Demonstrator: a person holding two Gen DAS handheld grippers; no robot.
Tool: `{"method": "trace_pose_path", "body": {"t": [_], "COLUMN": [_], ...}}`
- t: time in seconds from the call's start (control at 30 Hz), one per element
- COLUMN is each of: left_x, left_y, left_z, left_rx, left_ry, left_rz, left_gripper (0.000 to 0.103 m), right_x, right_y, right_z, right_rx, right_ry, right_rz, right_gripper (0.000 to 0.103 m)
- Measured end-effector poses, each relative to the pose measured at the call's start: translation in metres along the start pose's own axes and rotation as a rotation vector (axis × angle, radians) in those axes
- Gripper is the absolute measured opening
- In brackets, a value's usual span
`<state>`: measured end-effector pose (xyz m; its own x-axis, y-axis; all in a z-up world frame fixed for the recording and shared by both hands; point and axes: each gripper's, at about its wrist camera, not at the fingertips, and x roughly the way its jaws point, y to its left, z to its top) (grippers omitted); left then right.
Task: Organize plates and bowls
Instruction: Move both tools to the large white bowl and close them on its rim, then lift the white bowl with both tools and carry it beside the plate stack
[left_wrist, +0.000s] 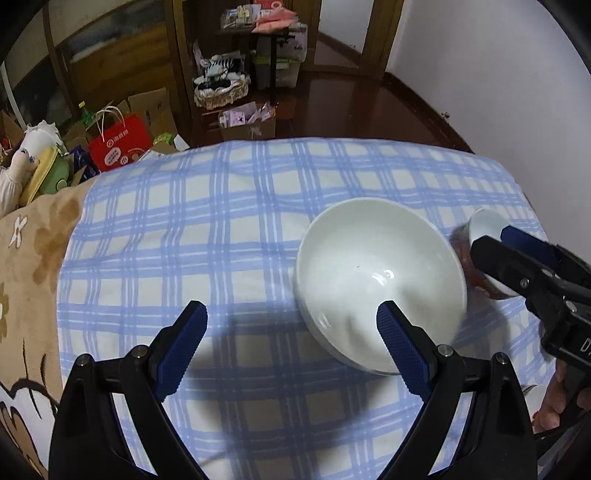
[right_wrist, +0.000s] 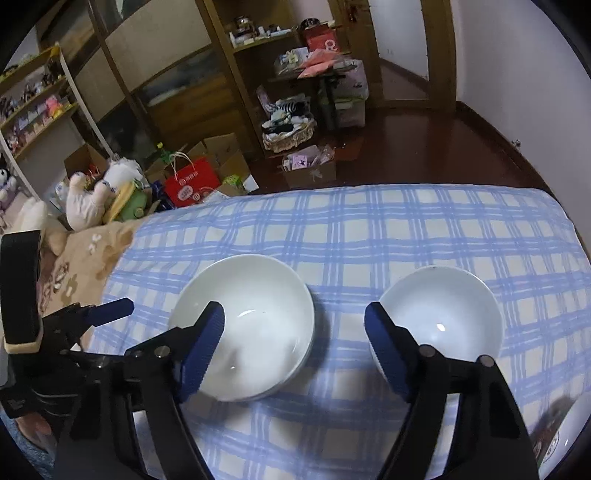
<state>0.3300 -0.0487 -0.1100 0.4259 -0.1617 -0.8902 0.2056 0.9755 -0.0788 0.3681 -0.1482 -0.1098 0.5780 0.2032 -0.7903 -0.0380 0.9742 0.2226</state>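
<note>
Both grippers, left gripper (left_wrist: 291, 317) and right gripper (right_wrist: 294, 319), have black arms, ribbed blue pads and silver pivot screws.

My left wrist view: rides behind left tool (left_wrist: 291, 317), looks steeply down, close over checked cloth (left_wrist: 221, 206). My right wrist view: behind right tool (right_wrist: 294, 319), tilted less, room beyond. Both share large white bowl (left_wrist: 376, 280) (right_wrist: 251, 325), cloth, red bag (left_wrist: 120, 142) (right_wrist: 190, 182).
</note>
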Motion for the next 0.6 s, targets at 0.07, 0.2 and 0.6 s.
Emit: {"method": "trace_pose_path", "body": {"t": [0.07, 0.2, 0.6], "left_x": [0.007, 0.019, 0.034], "left_y": [0.003, 0.007, 0.008], "left_z": [0.000, -0.004, -0.014], "left_rx": [-0.010, -0.027, -0.091], "left_ry": [0.015, 0.043, 0.074], "left_rz": [-0.011, -0.027, -0.123], "left_gripper": [0.092, 0.092, 0.033], "right_x": [0.006, 0.018, 0.043], "right_y": [0.001, 0.002, 0.001], "right_z": [0.000, 0.000, -0.008], "right_rx": [-0.008, -0.004, -0.007], "right_ry": [0.007, 0.025, 0.159], "right_rz": [0.006, 0.011, 0.004], "right_gripper": [0.077, 0.073, 0.024]}}
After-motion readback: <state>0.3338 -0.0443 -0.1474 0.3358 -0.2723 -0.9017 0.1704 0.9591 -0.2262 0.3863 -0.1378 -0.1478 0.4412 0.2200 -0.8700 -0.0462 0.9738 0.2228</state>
